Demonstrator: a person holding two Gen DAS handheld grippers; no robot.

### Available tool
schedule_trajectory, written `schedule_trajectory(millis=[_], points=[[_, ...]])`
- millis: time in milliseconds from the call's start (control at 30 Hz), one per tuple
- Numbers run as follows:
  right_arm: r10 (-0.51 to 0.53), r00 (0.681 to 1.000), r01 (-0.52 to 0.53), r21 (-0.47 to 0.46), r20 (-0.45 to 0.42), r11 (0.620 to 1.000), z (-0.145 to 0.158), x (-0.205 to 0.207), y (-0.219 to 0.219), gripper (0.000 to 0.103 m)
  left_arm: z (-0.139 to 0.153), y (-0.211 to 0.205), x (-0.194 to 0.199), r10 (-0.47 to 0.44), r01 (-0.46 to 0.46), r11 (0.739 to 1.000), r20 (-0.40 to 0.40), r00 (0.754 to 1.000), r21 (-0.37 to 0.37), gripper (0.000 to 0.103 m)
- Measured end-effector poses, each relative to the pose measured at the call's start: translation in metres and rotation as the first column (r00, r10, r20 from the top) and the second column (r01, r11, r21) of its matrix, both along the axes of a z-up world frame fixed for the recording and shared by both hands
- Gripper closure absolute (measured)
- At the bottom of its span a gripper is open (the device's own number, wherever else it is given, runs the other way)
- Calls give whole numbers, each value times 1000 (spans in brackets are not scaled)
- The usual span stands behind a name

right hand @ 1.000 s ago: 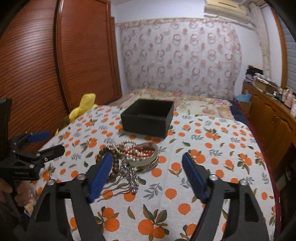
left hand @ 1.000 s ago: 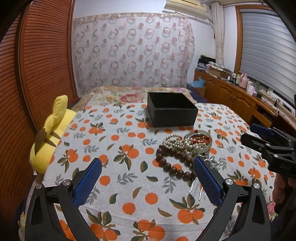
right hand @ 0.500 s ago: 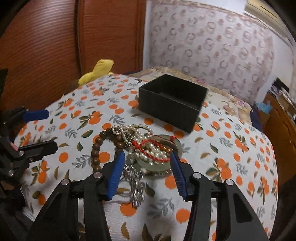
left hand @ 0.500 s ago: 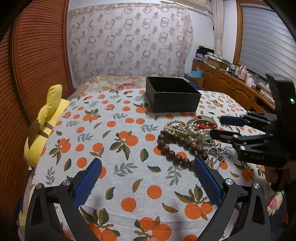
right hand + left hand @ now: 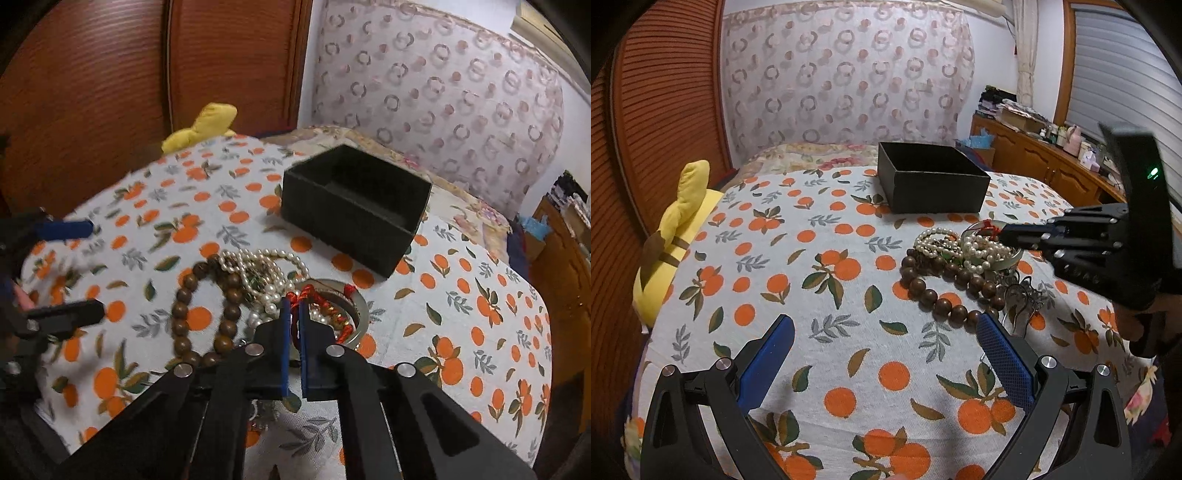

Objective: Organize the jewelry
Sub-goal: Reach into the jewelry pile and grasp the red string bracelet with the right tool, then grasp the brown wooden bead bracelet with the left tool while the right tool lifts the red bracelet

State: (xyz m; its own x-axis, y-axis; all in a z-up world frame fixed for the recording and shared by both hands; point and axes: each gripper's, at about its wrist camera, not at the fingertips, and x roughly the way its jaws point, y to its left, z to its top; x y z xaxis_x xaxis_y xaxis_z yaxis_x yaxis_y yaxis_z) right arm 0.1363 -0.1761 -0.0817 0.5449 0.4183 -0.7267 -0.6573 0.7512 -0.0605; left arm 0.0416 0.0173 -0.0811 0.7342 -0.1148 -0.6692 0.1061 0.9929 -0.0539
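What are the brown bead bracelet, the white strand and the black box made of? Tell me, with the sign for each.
Brown bead bracelet: probably wood, polished; big round dark beads with a soft sheen.
White strand: pearl or imitation pearl, glossy; small cream beads with highlights, so genuine or not stays open.
Black box: likely stiff card, matte; straight thin walls, no shine.

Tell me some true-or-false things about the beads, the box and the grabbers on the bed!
1. The black box has jewelry inside. False: what shows of its inside is bare.
2. The right hand-held gripper is shut on the red cord. True.
3. The left hand-held gripper is holding the brown bead bracelet. False: it is open and holds nothing.
4. The pearl strands lie in the pile beside the brown bead bracelet. True.
5. A yellow plush toy sits at the bed's edge. True.
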Motion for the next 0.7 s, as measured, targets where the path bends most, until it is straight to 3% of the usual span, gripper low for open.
schedule_trajectory(millis=[200,467,700], points=[[-26,998,20,120,52,993,35,-9,-20,99,-4,0,4,-3,3,1000,-19,1000,-12,8],[-52,994,38,145,92,989,54,-24,-40,99,-5,-1,13,-48,45,997,-36,998,-68,9],[-93,993,83,137,70,987,36,-26,-50,99,-9,-6,43,-85,75,991,-91,992,-109,40]])
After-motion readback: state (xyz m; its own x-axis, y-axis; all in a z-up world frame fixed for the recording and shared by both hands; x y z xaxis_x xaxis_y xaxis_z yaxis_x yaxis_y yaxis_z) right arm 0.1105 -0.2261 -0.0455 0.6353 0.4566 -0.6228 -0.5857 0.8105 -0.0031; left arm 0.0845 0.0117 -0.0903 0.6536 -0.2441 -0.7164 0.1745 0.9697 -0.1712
